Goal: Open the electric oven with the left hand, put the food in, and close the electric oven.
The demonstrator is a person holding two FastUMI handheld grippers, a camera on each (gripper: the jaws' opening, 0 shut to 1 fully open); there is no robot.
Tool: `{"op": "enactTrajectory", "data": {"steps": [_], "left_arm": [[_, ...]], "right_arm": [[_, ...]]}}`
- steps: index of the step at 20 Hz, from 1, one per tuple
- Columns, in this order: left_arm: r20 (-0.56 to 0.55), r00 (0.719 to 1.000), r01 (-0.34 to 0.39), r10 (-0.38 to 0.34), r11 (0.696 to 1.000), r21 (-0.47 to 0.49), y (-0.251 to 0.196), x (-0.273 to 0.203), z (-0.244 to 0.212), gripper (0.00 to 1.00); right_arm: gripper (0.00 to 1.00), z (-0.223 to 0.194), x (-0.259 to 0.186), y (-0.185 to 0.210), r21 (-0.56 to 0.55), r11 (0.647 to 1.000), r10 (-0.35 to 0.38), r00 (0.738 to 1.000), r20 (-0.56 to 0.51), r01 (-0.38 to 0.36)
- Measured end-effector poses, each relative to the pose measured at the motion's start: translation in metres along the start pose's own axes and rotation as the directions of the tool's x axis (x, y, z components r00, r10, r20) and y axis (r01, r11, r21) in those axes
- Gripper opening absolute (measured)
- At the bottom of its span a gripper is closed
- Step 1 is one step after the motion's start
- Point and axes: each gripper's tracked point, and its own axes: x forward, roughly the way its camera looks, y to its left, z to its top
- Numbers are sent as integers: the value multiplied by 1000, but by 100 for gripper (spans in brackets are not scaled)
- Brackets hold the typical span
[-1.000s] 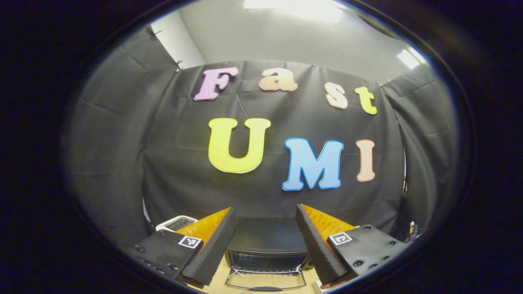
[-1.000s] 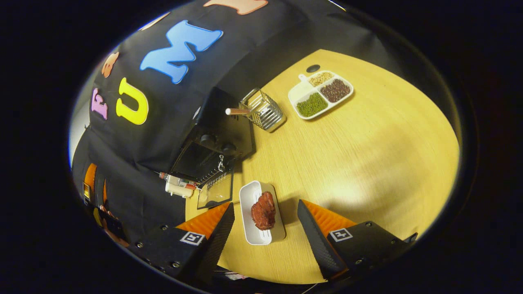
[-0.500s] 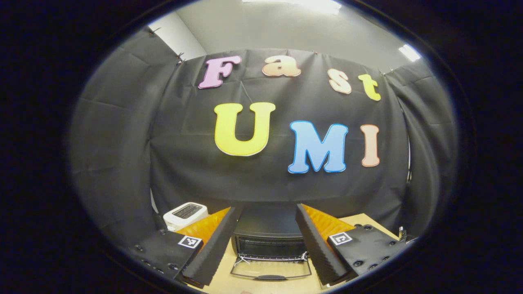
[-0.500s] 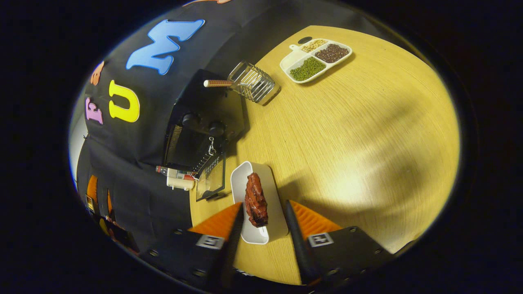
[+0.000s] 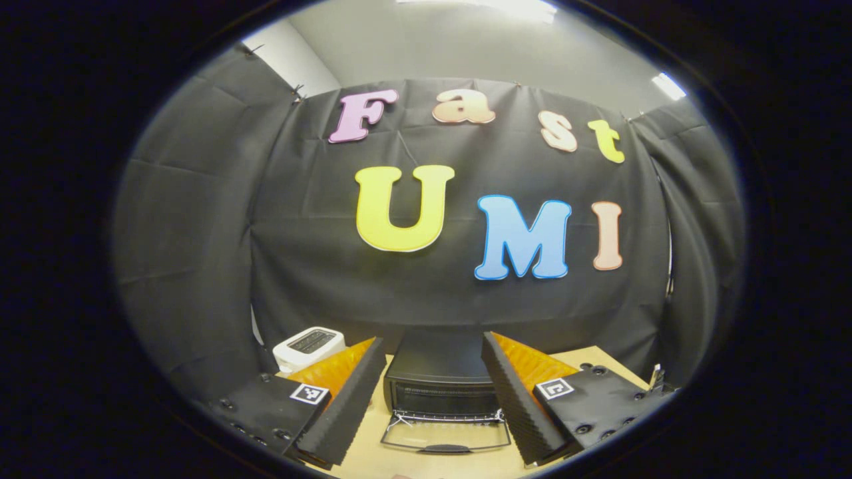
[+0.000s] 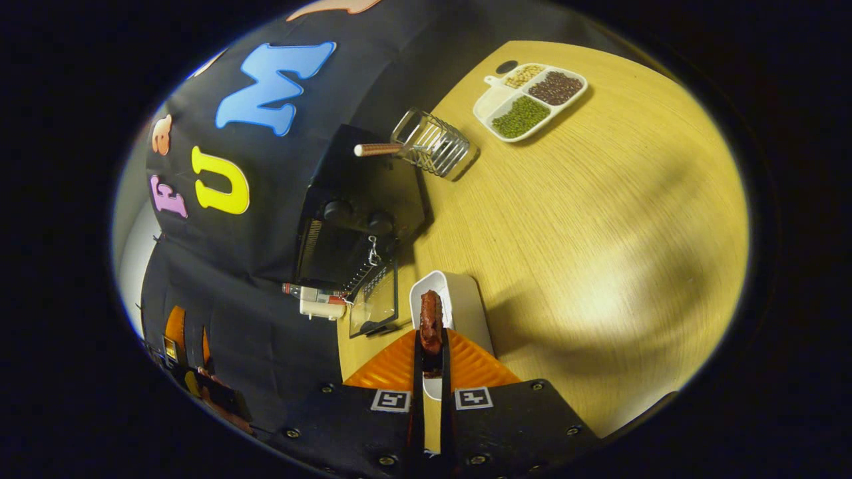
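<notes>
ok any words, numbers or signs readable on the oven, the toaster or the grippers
electric oven: none readable; marks by its knobs too small
toaster: none readable, top too blurred
left gripper: square coded tags, no words
right gripper, shut on the food: the same kind of tags, no words

A pale wooden counter (image 6: 599, 219) carries the black electric oven (image 6: 359, 213), door dropped open, ahead and left of the right jaws. A wire basket (image 6: 432, 143) stands beyond it, a divided bean tray (image 6: 530, 101) farther right, a white dish (image 6: 459, 306) directly under the jaws.
</notes>
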Motion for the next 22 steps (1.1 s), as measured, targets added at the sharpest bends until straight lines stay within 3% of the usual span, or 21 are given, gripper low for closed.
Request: {"op": "enactTrajectory", "data": {"steps": [4, 5, 8, 10, 13, 14, 15, 17, 22], "left_arm": [[13, 1000, 9, -9, 1000, 1, -1, 0, 4, 100], [14, 1000, 12, -12, 1000, -1, -1, 0, 4, 92], [23, 1000, 18, -18, 1000, -5, 1, -2, 8, 100], [32, 999, 21, -21, 1000, -1, 4, -3, 10, 100], [33, 999, 28, -28, 1000, -8, 12, -5, 13, 100], [34, 999, 32, -32, 999, -12, 15, -5, 14, 91], [35, 999, 37, -36, 999, -15, 18, -5, 15, 97], [36, 998, 46, -45, 999, -12, 26, -4, 16, 100], [27, 999, 44, -43, 999, -21, 55, -9, 17, 98]], "right_arm": [[10, 15, -15, 45, 0, 994, 109, 993, 35, -109], [10, 17, -20, 60, -4, 989, 145, 989, 41, -145], [10, 17, -25, 99, -55, 975, 219, 975, 39, -217], [10, 13, -24, 123, -78, 964, 255, 967, 25, -252], [10, 8, -7, 153, -92, 954, 286, 958, 8, -285], [10, 5, 1, 163, -92, 951, 297, 955, 4, -295], [10, 5, 9, 172, -90, 948, 308, 951, 3, -306], [10, 4, 27, 190, -76, 943, 327, 945, 17, -324], [10, 7, 91, 205, -36, 953, 301, 952, 51, -300]]}}
